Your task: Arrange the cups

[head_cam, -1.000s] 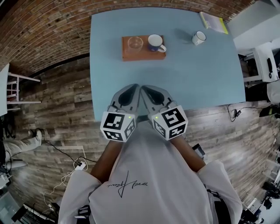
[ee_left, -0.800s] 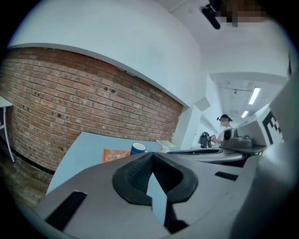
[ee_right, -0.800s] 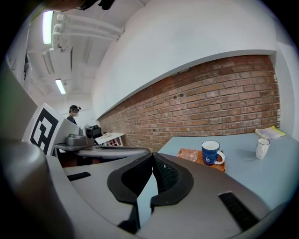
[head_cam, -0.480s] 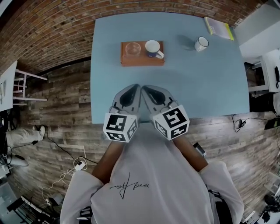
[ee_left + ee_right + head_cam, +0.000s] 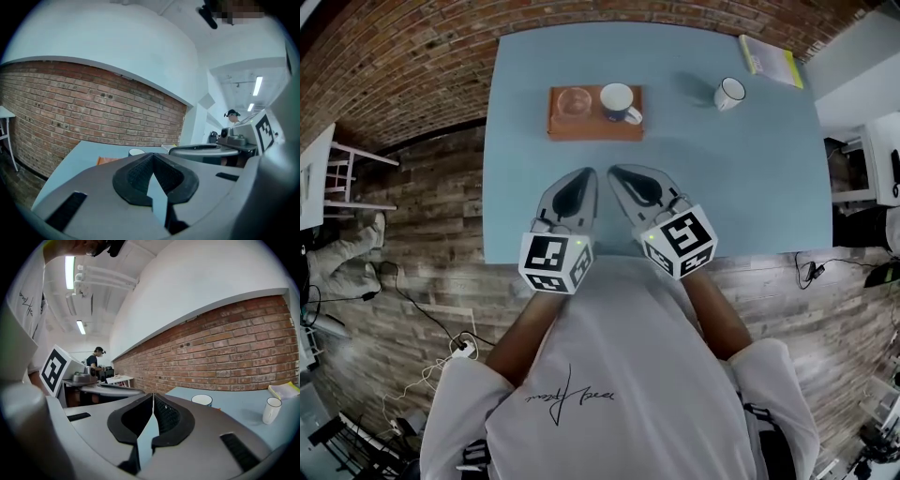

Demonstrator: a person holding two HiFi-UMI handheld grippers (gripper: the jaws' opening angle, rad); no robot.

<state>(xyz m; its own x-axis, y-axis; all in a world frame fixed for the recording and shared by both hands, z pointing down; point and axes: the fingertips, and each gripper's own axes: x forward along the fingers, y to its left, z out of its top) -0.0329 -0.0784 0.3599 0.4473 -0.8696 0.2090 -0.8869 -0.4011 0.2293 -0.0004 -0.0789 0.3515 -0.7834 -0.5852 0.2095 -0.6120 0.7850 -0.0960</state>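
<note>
An orange tray lies on the far half of the light blue table. On it stand a clear glass and a blue mug with a white inside. A white mug stands alone at the far right. My left gripper and right gripper hover side by side over the table's near part, both shut and empty, well short of the tray. The right gripper view shows the blue mug ahead and the white mug to the right.
A yellow-edged book lies at the table's far right corner. A brick wall runs behind the table. White furniture stands at the left, and cables lie on the wooden floor. A person stands far off.
Both grippers have edged forward over the table's near edge, and their marker cubes have spread a little apart. The cups and the tray have not moved.
</note>
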